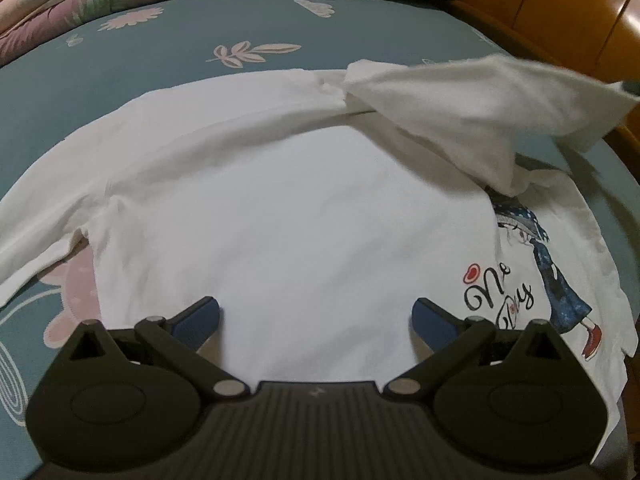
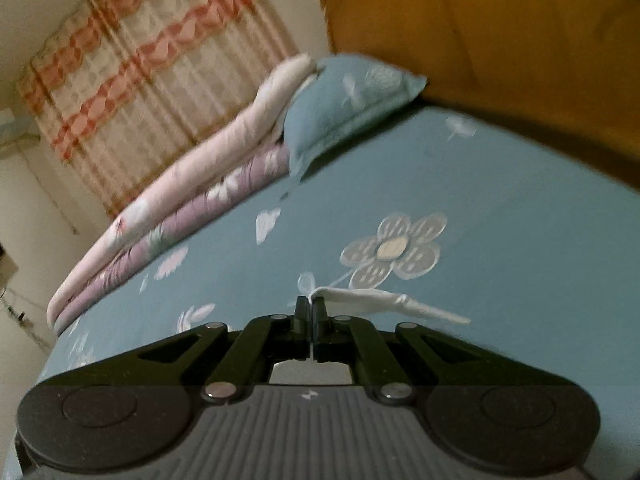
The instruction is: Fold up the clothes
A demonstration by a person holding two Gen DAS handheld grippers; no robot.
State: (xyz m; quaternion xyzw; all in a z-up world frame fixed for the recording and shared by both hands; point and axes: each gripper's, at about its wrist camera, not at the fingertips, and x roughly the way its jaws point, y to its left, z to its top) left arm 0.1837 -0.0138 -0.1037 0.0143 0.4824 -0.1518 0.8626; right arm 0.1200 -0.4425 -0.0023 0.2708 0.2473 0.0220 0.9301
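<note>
Pinching sleeve (image 2: 384,302), right gripper (image 2: 311,304) above open sheet (image 2: 520,208).

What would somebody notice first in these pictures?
A big white shirt lies spread over the blue flowered bedsheet, with a cartoon girl print at its right side. One sleeve is lifted off the bed at the upper right, pinched in the shut right gripper. The left gripper hangs wide open over the shirt.

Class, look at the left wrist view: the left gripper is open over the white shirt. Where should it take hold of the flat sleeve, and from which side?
Probably the cuff end of the flat sleeve of the white shirt, approached from the picture's left. That end lies free on the bedsheet, giving the left gripper an edge to pinch.
</note>
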